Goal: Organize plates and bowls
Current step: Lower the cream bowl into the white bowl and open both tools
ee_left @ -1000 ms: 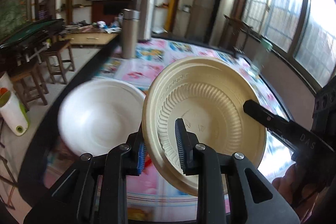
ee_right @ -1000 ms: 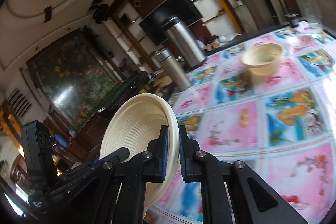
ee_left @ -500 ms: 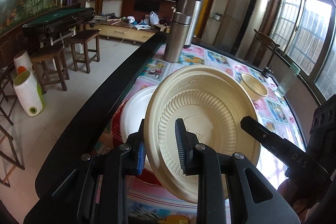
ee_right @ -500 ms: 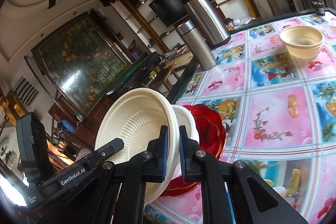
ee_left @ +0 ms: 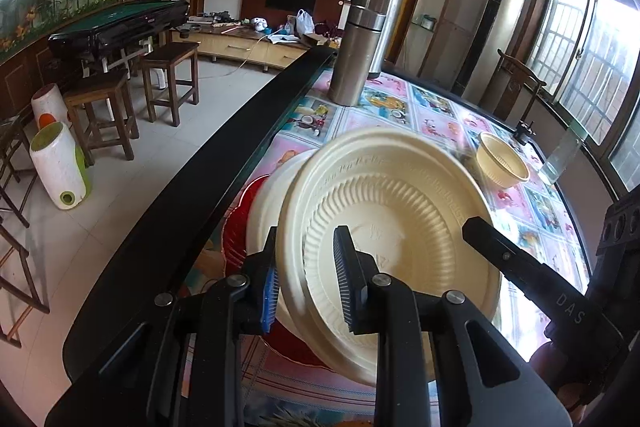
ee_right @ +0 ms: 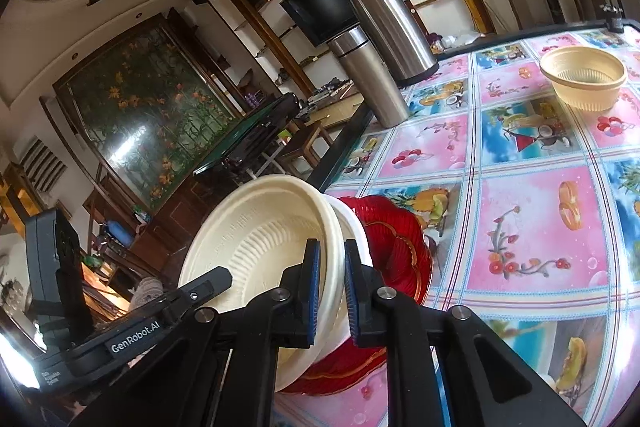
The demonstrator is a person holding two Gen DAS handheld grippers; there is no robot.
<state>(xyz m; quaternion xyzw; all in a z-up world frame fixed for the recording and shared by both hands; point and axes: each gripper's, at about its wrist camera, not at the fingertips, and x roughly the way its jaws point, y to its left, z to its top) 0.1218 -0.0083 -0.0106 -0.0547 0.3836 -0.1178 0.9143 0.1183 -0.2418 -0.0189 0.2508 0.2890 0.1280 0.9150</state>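
Observation:
A cream ribbed plate is held tilted between both grippers, just above a white plate that lies on a red plate near the table's left edge. My left gripper is shut on the cream plate's near rim. In the right wrist view my right gripper is shut on the same cream plate at its rim, with the white plate and the red plate right behind it. A cream bowl stands alone farther back on the table.
Two steel flasks stand at the table's far end, and a drinking glass sits beside the cream bowl. The table's black edge runs along the left, with stools and floor beyond it. Patterned tablecloth stretches to the right.
Both grippers have carried the cream plate toward the table's left edge and lowered it over the white and red plates. The grip on it has not changed.

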